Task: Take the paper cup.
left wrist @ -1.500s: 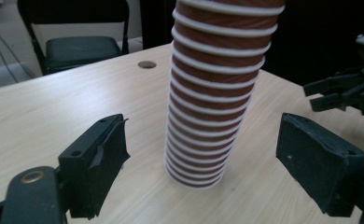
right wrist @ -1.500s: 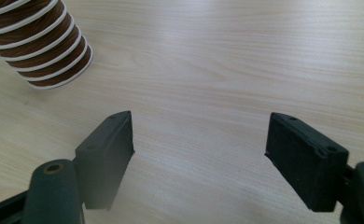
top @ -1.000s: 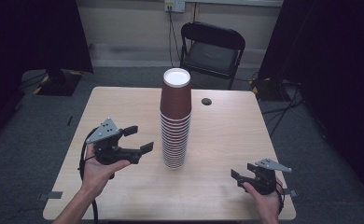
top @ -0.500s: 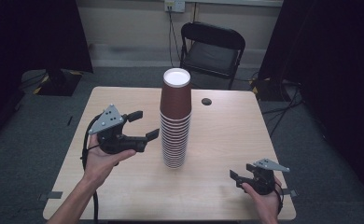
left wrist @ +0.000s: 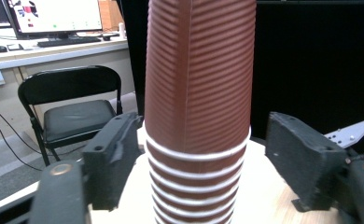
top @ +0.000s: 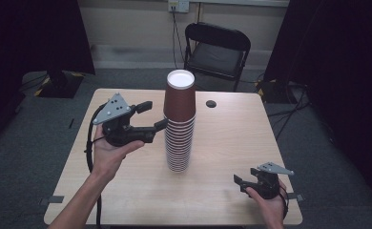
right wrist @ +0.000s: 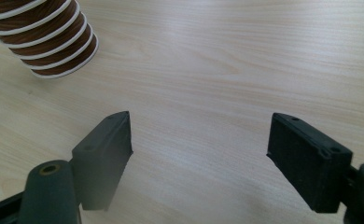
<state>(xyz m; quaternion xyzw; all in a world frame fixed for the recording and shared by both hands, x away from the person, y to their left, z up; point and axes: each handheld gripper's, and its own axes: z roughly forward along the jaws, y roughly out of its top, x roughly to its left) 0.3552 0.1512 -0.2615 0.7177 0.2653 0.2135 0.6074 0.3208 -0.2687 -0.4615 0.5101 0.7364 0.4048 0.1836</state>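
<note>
A tall stack of brown ribbed paper cups (top: 179, 129) stands upside down in the middle of the table (top: 222, 152). My left gripper (top: 158, 114) is raised at the stack's left, level with the rim of the top cup (top: 180, 98). Its jaws have just been closing. In the left gripper view the stack (left wrist: 199, 93) stands between the jaws of the left gripper (left wrist: 201, 135); one pad touches the cup's side and the other stands a little apart. My right gripper (top: 240, 182) rests open near the table's front right edge, and the right gripper (right wrist: 199, 135) has bare wood between its jaws, with the stack's foot (right wrist: 45, 37) far off.
A small dark round thing (top: 211, 103) lies on the table behind the stack. A black folding chair (top: 217, 47) stands beyond the far edge. Dark curtains hang on both sides. A desk with a monitor (left wrist: 54, 18) is in the background.
My left gripper has risen and moved right, up to the stack at the top cup's rim. The right gripper has stayed where it was.
</note>
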